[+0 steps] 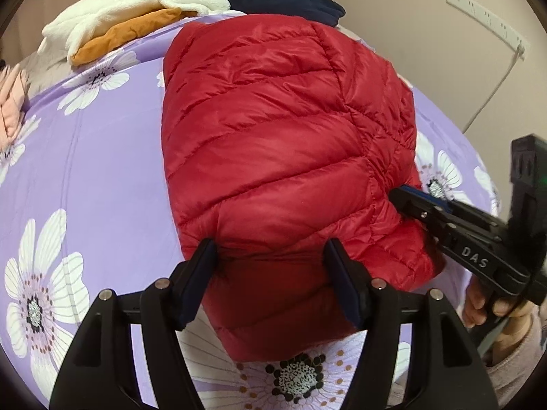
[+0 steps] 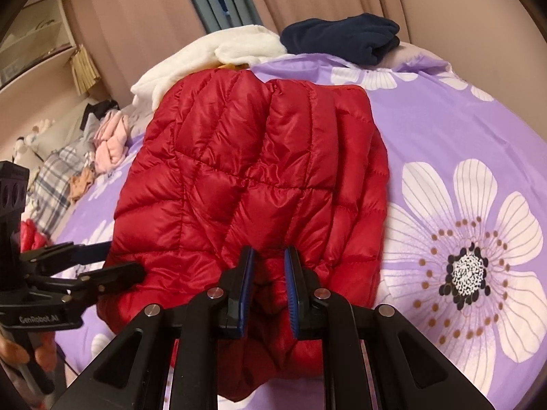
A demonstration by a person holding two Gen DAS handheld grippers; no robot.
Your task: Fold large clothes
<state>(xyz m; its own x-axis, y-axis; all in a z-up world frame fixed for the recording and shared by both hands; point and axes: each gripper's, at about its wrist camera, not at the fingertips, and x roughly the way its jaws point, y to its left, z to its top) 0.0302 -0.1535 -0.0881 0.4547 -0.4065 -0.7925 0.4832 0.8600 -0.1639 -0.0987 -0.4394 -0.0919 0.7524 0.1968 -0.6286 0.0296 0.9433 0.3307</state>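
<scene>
Folding looked nearly finished: red down jacket (image 1: 283, 157) lay doubled on the purple floral bedspread (image 1: 102, 171), left gripper (image 1: 270, 273) spread wide around its near edge, right gripper (image 2: 268, 290) narrowed onto puffy fabric, so pressing flat seemed next.

My left wrist view sits low and close at the near edge of the red jacket (image 1: 283, 157), facing up the bed toward the curtains. My right wrist view does likewise from the jacket's right side. Both share the jacket, the navy pile (image 2: 342, 36) – and each other's gripper.
</scene>
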